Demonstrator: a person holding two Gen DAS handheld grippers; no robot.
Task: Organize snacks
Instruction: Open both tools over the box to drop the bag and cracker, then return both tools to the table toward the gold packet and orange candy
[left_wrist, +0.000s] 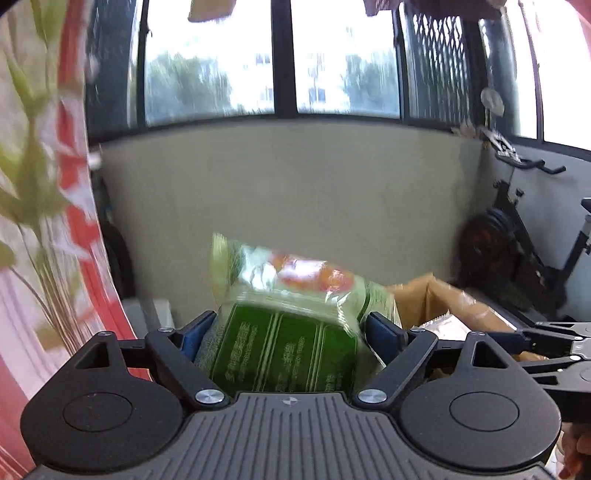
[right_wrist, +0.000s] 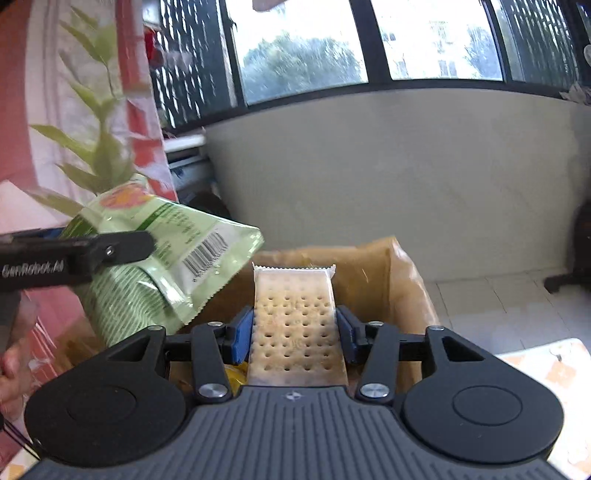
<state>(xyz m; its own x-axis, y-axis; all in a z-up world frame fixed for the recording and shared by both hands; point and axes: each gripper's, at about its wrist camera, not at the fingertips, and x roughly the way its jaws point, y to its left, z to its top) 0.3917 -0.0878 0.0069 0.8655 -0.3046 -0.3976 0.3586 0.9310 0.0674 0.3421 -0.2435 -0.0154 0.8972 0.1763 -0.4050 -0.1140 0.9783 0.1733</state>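
- Our left claw (left_wrist: 288, 332), jaws wide, clamps a green bag (left_wrist: 291, 317) at centre frame, lifted above a cardboard box (left_wrist: 436, 295) at lower right.
- Our right claw (right_wrist: 294, 332), half open, grips a cracker pack (right_wrist: 295, 325) over that box.
- Neither snack is placed yet; we judge both remain to be sorted.

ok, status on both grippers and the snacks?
Left gripper clamped on green plastic snack bag. Right gripper clamped on clear-wrapped cracker pack. Brown cardboard box ahead, path unobstructed.

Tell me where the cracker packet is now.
The cracker packet is clamped in the right gripper, in front of the open cardboard box, with the green snack bag on its left.
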